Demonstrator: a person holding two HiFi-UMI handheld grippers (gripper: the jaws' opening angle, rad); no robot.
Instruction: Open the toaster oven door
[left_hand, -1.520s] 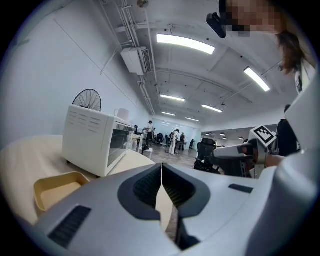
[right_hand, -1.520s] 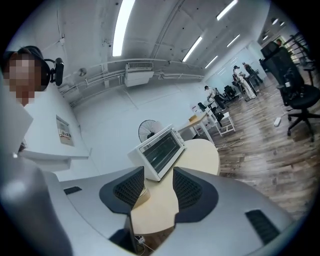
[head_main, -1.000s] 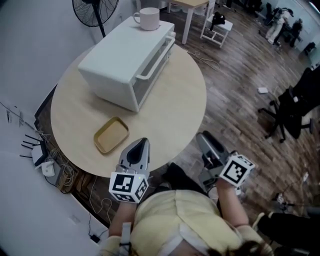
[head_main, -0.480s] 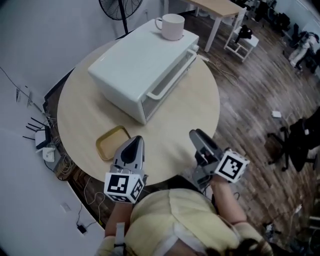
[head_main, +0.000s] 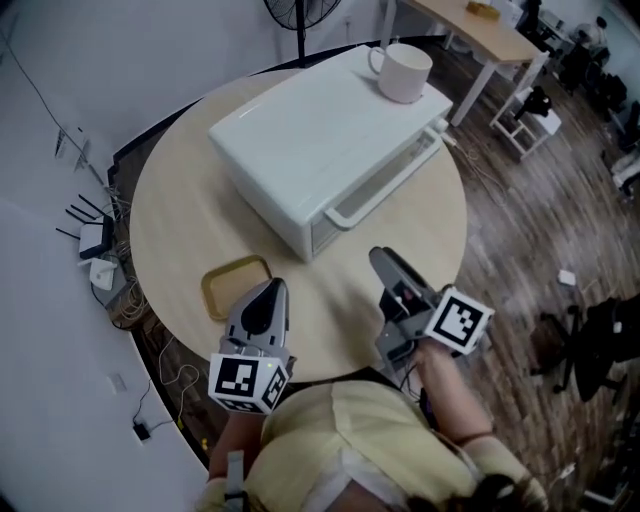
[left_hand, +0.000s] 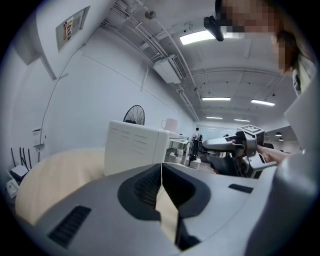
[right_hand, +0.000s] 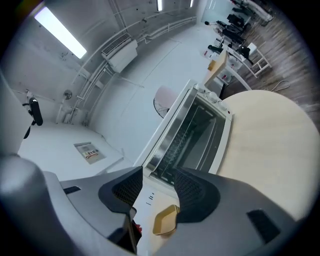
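The white toaster oven (head_main: 310, 140) lies across the round wooden table (head_main: 180, 200), door shut, its bar handle (head_main: 390, 185) facing right. The right gripper view shows the glass door (right_hand: 195, 132) and the handle (right_hand: 167, 127) straight ahead. My right gripper (head_main: 383, 256) hovers over the table just short of the oven's near front corner, open and empty (right_hand: 159, 175). My left gripper (head_main: 273, 288) sits at the table's near edge beside the tray, shut on nothing (left_hand: 161, 167); ahead of it stands the oven's side wall (left_hand: 132, 145).
A pale mug (head_main: 403, 72) stands on the oven's top. A small yellow tray (head_main: 237, 287) lies on the table left of my left gripper. A router with cables (head_main: 95, 240) sits on the floor at left. A wooden desk (head_main: 490, 25) and an office chair (head_main: 600, 350) stand to the right.
My right gripper has come in from beyond the table's edge to over the table, near the oven's front. The left gripper stays at the near edge. The oven door stays shut.
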